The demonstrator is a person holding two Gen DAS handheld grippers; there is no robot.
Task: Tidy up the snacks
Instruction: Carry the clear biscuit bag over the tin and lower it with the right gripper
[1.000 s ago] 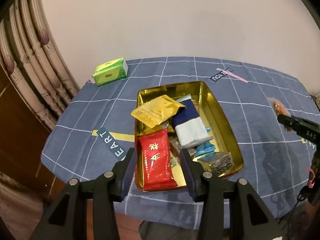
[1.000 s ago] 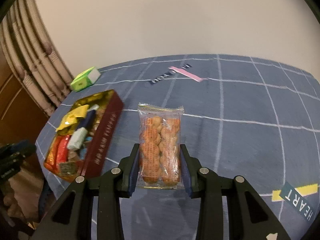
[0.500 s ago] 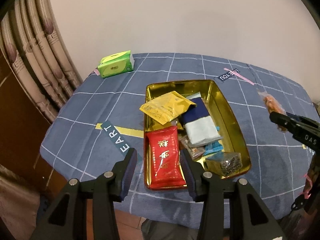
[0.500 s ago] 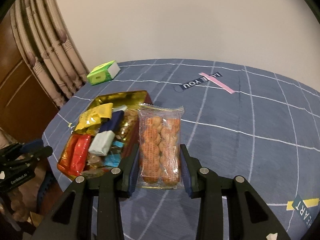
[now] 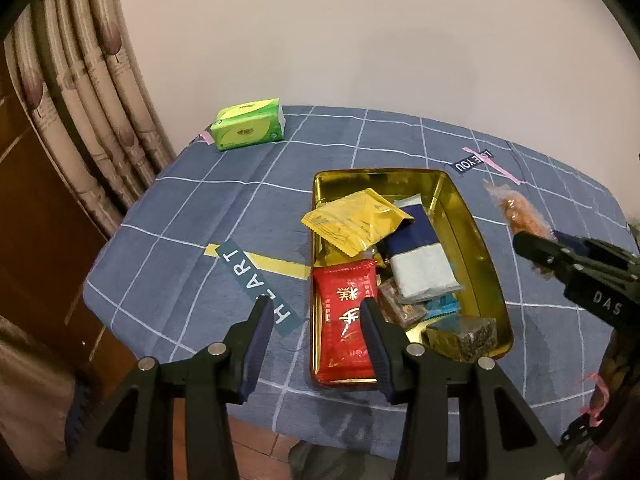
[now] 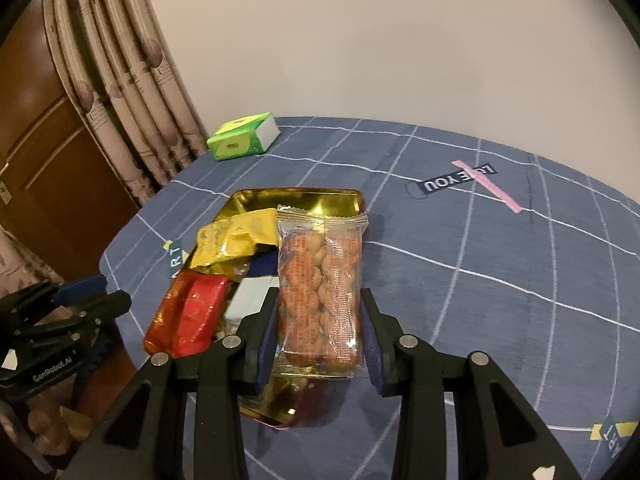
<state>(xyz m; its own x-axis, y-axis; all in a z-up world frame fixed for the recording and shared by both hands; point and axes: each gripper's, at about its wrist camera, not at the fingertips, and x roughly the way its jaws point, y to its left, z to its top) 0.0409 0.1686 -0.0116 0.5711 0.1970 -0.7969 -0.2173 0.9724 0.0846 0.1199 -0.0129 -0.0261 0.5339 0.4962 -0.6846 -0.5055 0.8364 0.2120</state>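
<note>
A gold tin [image 5: 464,208] sits on the blue checked cloth and holds several snacks: a yellow packet [image 5: 354,220], a red packet [image 5: 346,316], a navy-and-white packet [image 5: 420,256] and a dark block [image 5: 462,336]. My right gripper [image 6: 320,304] is shut on a clear packet of orange crackers [image 6: 320,284], held above the tin's right side [image 6: 304,198]. In the left wrist view that cracker packet [image 5: 520,212] hangs past the tin's right rim. My left gripper [image 5: 316,316] hovers open over the tin's near left corner with nothing between its fingers.
A green tissue pack [image 5: 248,128] lies at the table's far left corner by the curtain [image 5: 92,112]. The table edge [image 5: 132,348] drops off close on the near left. A person's fingers [image 6: 44,436] show low at the left of the right wrist view.
My right gripper has carried the cracker packet leftward from the bare cloth to above the tin. The left gripper drifted slightly left and stayed open.
</note>
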